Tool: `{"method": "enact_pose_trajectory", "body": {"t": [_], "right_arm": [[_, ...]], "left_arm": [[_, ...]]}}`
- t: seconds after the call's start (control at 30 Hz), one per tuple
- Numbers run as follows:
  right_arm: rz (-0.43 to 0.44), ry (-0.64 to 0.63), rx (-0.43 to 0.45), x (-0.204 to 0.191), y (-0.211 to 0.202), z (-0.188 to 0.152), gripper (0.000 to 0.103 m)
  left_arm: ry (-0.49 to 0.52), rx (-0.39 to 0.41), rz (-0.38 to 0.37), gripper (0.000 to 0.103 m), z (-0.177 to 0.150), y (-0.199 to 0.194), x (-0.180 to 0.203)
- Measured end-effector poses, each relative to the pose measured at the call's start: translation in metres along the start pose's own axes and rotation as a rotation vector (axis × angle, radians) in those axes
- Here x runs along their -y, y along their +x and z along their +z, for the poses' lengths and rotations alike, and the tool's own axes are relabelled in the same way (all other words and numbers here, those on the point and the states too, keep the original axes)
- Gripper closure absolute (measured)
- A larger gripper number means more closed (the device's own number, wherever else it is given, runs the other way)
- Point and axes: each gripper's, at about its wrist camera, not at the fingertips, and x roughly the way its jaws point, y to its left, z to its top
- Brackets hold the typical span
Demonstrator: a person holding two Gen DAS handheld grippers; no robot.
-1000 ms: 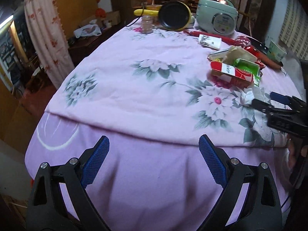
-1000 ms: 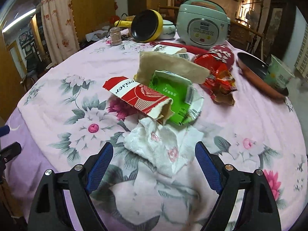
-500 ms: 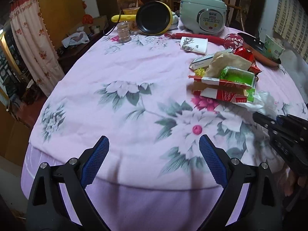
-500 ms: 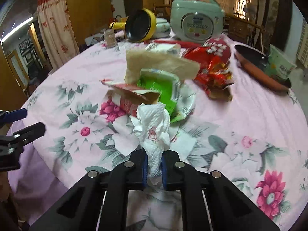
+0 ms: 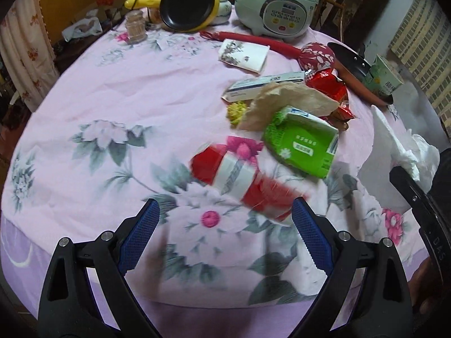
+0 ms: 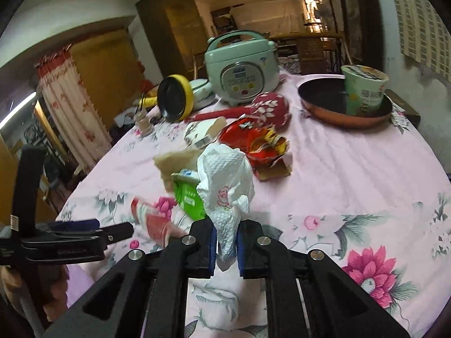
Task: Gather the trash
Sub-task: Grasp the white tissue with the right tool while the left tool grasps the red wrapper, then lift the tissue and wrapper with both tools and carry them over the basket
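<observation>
The surface (image 5: 118,90), draped in a pink floral cloth, fills both views, and more of it shows in the left wrist view than a second ago, when the cloth's front edge took up the lower half. The rice cooker (image 6: 239,67) and the copper pan (image 6: 324,109) with its paper cup (image 6: 365,93) stand at the far side. The right hand-held gripper (image 6: 227,246) has just been closing: a second ago its jaws stood wide around the white paper towel (image 6: 225,180) lying flat on the cloth, and now they are nearly together, pinching the towel's lower end. The towel now stands clear of the cloth, its long axis upright, rising from the jaws and bunching into a crumpled head at the top. Behind it lie the green packet (image 5: 301,146), a brown paper piece (image 5: 287,101) and a red wrapper (image 6: 253,140). The red-and-white carton (image 5: 242,180) is blurred and sits just ahead of the left hand-held gripper (image 5: 225,233), whose jaws are spread wide with nothing between them.
</observation>
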Motion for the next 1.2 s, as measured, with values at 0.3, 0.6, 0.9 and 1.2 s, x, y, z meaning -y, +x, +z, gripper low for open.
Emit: {"method": "enact_pose_trajectory", "body": {"t": [0.3,0.6,0.9,1.2], "right_arm": [[0.019,0.017,-0.010,0.004,0.001,-0.002,0.088],[0.033,0.019,-0.014,0.004,0.001,-0.003,0.088],[0.034,0.018,-0.010,0.003,-0.001,-0.003,0.088],[0.034,0.017,-0.014,0.002,0.000,-0.004,0.088]], "left_arm": [[-0.179,-0.137,-0.083,0.012,0.024,0.040,0.005],[-0.296,-0.218,-0.064,0.014,0.029,0.066,0.006],[-0.232,-0.183,0.011,0.059,0.022,0.054,0.008],[-0.041,-0.116,0.077,0.079,0.015,0.019,0.009]]}}
